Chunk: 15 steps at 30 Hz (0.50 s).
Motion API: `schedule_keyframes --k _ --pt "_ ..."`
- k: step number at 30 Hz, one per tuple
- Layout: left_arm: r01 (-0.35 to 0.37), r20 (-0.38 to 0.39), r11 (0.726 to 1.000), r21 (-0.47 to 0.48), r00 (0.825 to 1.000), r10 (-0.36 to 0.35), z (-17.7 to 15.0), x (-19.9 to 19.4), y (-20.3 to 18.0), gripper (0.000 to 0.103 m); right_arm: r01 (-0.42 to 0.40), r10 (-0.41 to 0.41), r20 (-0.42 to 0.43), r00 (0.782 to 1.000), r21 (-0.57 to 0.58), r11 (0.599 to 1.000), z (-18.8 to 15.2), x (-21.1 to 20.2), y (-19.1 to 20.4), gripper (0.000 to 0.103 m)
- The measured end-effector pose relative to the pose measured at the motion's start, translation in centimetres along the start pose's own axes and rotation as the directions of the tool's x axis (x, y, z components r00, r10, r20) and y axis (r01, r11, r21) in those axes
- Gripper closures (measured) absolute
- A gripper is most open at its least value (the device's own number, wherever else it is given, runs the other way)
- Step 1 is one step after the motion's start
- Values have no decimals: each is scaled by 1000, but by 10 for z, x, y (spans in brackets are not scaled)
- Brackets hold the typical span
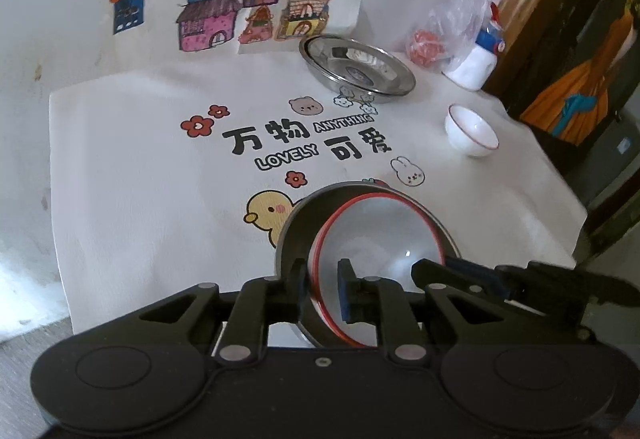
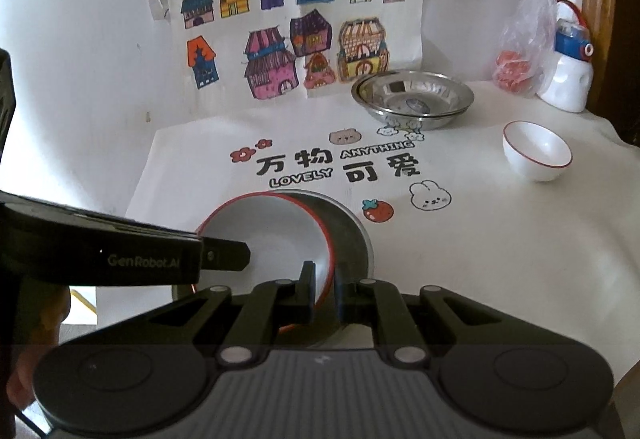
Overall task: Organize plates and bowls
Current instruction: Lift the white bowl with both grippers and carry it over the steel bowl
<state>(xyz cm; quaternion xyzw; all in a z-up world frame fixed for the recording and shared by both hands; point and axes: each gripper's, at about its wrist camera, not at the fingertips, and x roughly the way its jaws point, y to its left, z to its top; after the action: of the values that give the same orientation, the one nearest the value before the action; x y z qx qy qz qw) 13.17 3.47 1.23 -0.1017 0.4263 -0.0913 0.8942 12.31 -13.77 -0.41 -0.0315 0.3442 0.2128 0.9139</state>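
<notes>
A wide white bowl with a red rim point(image 1: 380, 235) point(image 2: 272, 235) lies tilted inside a steel plate point(image 1: 294, 235) point(image 2: 354, 239) on the near part of the tablecloth. My left gripper point(image 1: 322, 283) straddles the bowl's near rim, and a gap shows between the rim and the blue pad. My right gripper point(image 2: 325, 285) is shut on the opposite side of that rim. Each gripper also shows in the other's view, the right gripper point(image 1: 440, 269) and the left gripper point(image 2: 236, 255) reaching over the bowl. A small white bowl point(image 1: 472, 131) point(image 2: 536, 151) stands to the right. Stacked steel plates point(image 1: 356, 67) point(image 2: 412, 99) sit at the back.
A white tablecloth point(image 1: 140, 179) with cartoon prints covers the table. Coloured house drawings point(image 2: 280, 39) lean on the wall behind. At the back right stand a plastic bag with something red point(image 2: 516, 67) and a white and blue bottle point(image 2: 568, 71). The table edge drops off at right.
</notes>
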Motion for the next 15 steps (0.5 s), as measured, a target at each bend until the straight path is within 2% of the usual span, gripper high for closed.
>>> schedule_keyframes --k 10,15 --pt "-25 -27 996 90 999 27 10 9 -11 81 -18 18 -15 1000 -41 999 5 2 3 92" --pt "-16 -28 996 89 999 19 10 5 -6 75 -16 15 -9 1000 -35 999 4 1 0 91"
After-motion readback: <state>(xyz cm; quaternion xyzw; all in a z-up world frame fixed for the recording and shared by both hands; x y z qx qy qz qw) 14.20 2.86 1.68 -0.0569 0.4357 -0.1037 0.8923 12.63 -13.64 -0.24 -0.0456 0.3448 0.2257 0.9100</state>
